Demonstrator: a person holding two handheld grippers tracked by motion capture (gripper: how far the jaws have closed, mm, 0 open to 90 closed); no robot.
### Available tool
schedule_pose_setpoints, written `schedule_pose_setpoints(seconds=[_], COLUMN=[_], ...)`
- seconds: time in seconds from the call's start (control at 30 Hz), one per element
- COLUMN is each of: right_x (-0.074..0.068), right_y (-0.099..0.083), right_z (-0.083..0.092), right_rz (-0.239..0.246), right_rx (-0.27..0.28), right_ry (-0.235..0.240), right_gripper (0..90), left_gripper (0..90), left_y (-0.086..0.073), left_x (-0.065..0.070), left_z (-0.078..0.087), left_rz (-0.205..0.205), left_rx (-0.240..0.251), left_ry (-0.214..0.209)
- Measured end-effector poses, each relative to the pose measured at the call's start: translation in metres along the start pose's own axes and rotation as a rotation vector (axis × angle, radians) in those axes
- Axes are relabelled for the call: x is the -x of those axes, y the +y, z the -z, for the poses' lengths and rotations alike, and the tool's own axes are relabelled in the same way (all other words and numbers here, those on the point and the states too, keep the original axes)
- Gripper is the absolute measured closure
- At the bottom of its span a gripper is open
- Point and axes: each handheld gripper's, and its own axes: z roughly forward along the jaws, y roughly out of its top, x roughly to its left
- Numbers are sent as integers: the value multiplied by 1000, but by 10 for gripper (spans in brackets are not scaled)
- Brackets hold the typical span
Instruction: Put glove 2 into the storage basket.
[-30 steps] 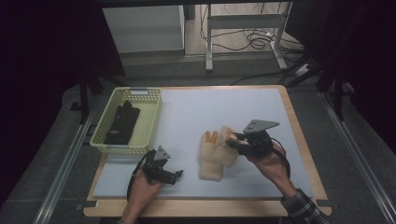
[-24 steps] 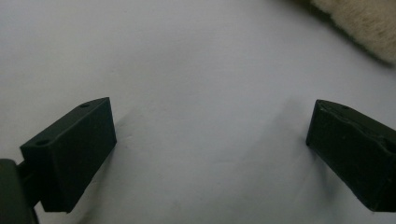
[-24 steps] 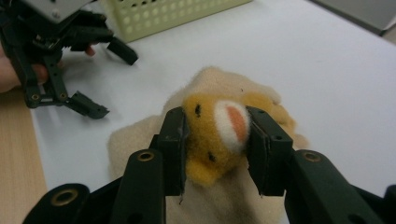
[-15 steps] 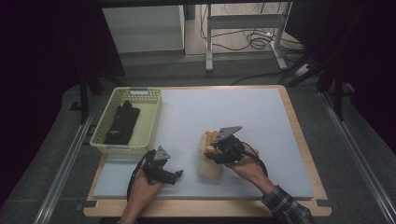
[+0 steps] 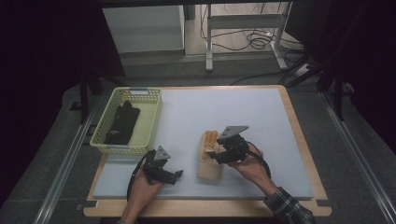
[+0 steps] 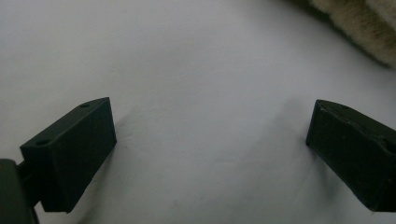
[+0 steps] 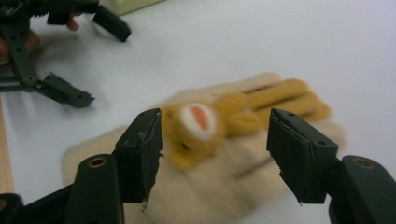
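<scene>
Near the middle of the pale mat lies one fluffy cream mitten bearing one orange plush animal. Over it my right gripper has just been opening, nothing pinched. Left of the mitten, my left gripper gapes wide.

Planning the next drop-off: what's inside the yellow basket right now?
A black item lies lengthwise in the yellow basket, probably a dark glove or cloth; the high view is too dim to be sure. Bare floor shows beside it. Anything under it is covered.
</scene>
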Motion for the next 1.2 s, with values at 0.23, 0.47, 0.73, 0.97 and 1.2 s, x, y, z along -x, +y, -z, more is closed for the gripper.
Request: schedule_pose_setpoints(seconds=[0.23,0.47,0.73,0.97,1.2], right_x=[17,23,18,5,-6], right_y=[-16,-38,-58,-72,-79], right_z=[20,29,32,27,19], right_rz=[-52,-95,-98,-80,-42], right_rx=[18,20,17,-1,-20], right_ry=[-47,-48,-30,0,8], right_gripper=[581,745,846,877,885], left_gripper=[18,17,18,18,18], left_y=[0,0,0,0,0], left_x=[0,0,0,0,0], left_z=[0,0,0,0,0], left_rz=[-1,1,1,1,1], left_rx=[-1,-2,-2,-1,-1], left_ry=[-1,-1,-1,-1,-1])
